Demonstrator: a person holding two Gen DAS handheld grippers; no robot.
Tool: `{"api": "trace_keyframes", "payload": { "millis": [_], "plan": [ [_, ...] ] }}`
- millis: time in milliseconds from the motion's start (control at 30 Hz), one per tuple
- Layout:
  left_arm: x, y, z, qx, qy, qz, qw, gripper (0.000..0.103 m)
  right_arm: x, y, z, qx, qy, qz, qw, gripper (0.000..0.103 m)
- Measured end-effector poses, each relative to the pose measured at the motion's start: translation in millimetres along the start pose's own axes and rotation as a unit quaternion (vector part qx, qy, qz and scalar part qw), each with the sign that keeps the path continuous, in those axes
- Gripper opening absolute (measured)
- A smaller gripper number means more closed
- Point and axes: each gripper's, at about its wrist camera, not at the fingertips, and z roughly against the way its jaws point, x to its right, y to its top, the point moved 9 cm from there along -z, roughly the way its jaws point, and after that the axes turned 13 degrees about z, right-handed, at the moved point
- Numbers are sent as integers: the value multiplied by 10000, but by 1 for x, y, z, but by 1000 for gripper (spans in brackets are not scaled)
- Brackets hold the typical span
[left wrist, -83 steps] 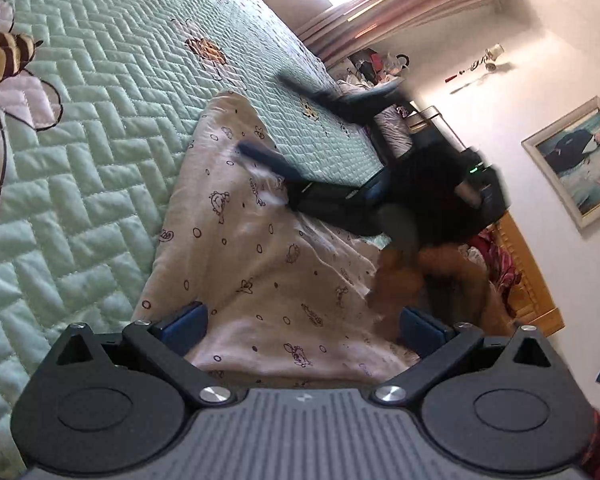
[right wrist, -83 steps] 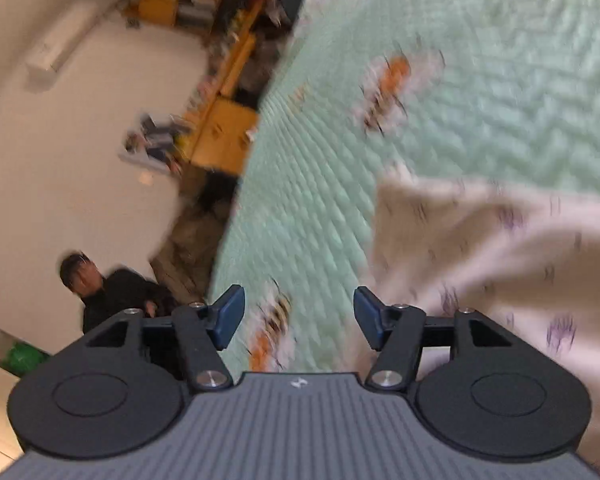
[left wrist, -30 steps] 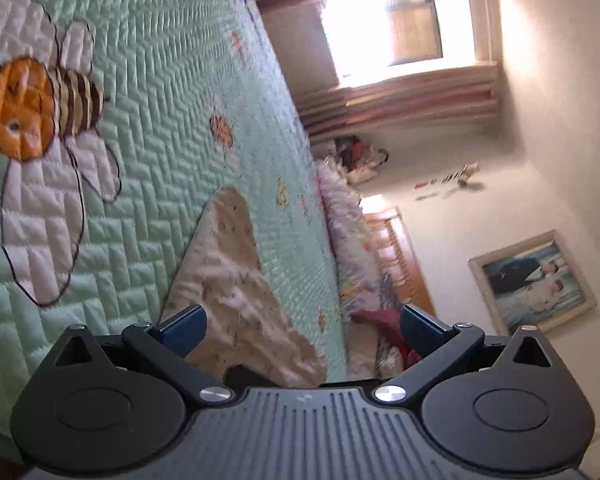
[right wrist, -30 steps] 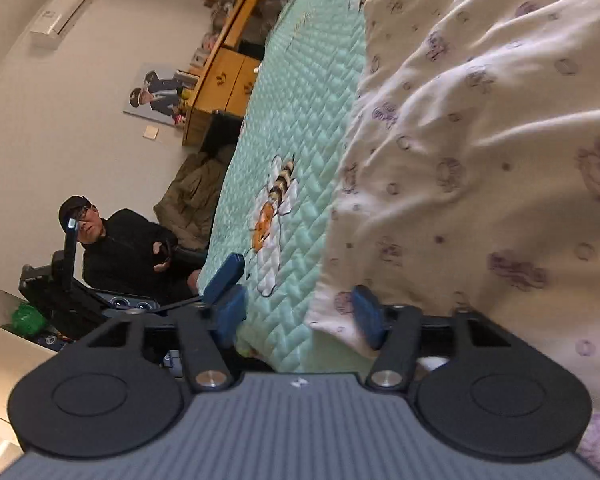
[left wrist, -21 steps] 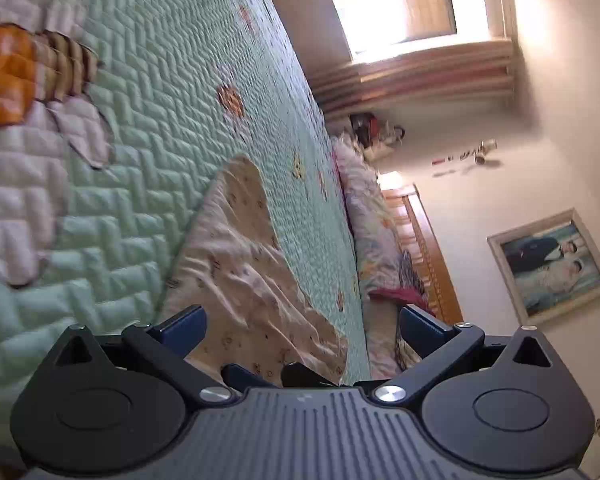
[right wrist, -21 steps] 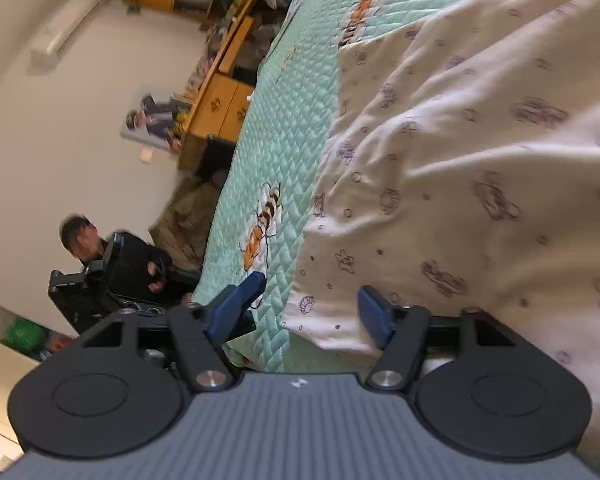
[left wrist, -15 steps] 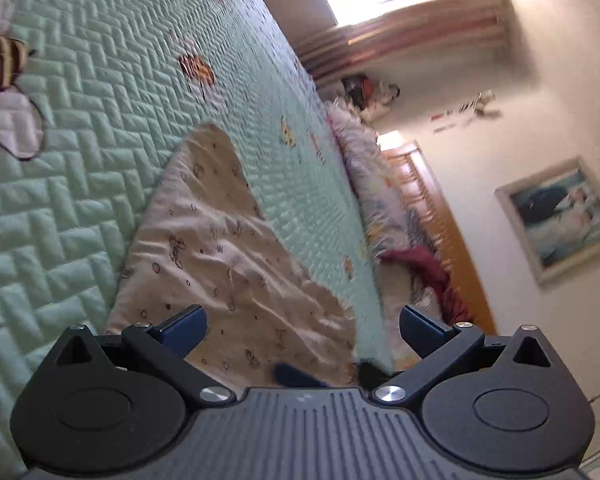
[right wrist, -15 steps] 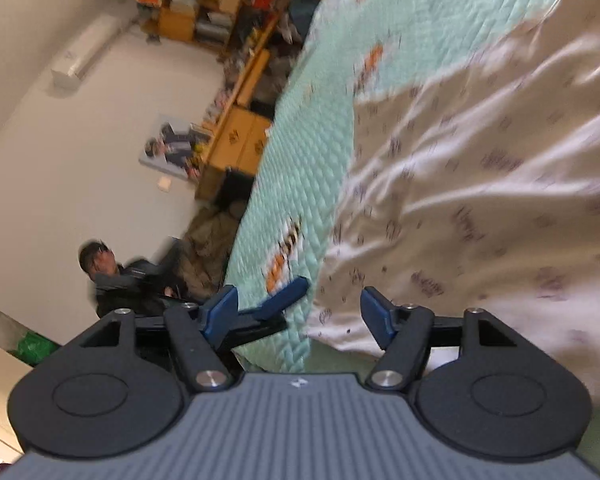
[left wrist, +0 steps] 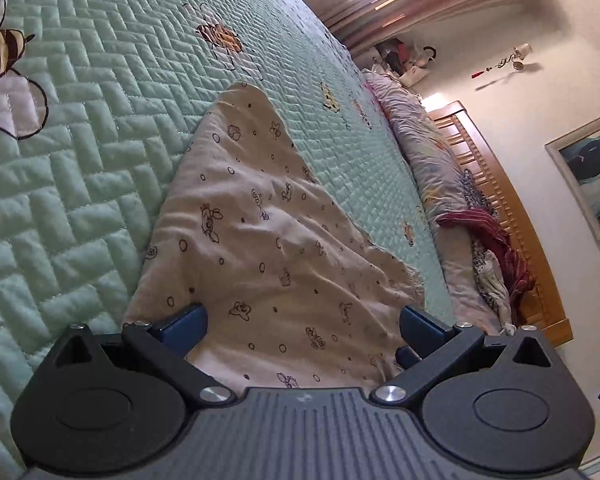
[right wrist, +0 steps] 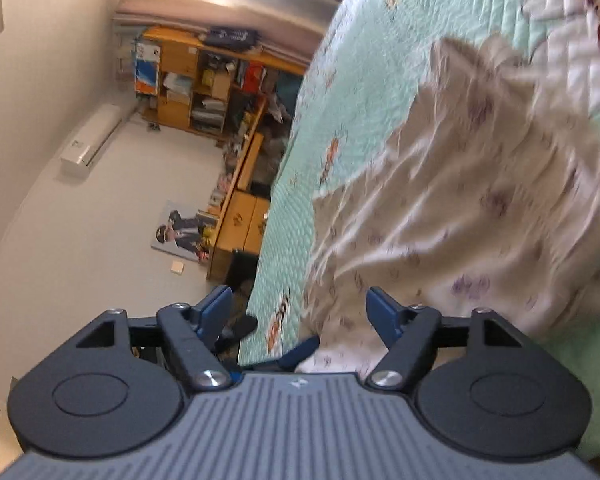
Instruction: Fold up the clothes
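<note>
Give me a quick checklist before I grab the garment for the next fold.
1. Left tool open: ok, nothing pinched.
2. Right tool open: ok; its jaws have just been opening, nothing gripped.
3. Garment flat on the quilt: not ok, wrinkled.
4. Near hem within both tools' reach: ok, it lies just ahead of each.
5. Right view sharp: not ok, blurred.
6. Layers at the hem: cannot tell.

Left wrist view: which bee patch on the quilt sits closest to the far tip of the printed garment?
The orange-bodied bee, just beyond the garment tip; the striped bee lies far off at the picture's left edge.
</note>
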Motion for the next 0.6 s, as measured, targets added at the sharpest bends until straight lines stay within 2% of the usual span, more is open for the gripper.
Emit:
{"api": "trace_keyframes", "payload": {
  "millis": [33,67,100,167,233,333,400,433,533,600],
  "plan": [
    [2,0,-2,-4,26,-3,10000,102,3,3,2,51,-45,16,10000,77],
    [5,0,-5,-11,54,-7,10000,102,6,5,4,91,-86,14,9999,70],
    [7,0,-5,-31,87,-11,10000,102,11,4,4,102,-119,-30,9999,58],
    [10,0,-6,-76,155,-18,9998,102,10,3,5,149,-49,-53,9999,61],
    [14,-1,-3,-108,197,-71,9997,102,3,11,13,283,-38,45,9996,73],
    [24,0,7,-75,135,-255,9996,102,-11,28,33,667,69,158,9976,79],
    [33,6,15,59,22,-347,9994,102,-9,41,52,947,-167,243,9951,88],
    [36,10,20,136,0,-363,9992,102,-7,47,61,1071,-339,296,9932,90],
    [33,25,28,338,89,-344,9988,102,10,59,83,1298,-746,227,9885,90],
    [25,32,27,347,298,-272,9986,102,24,61,90,1323,-851,41,9875,90]
  ]
}}
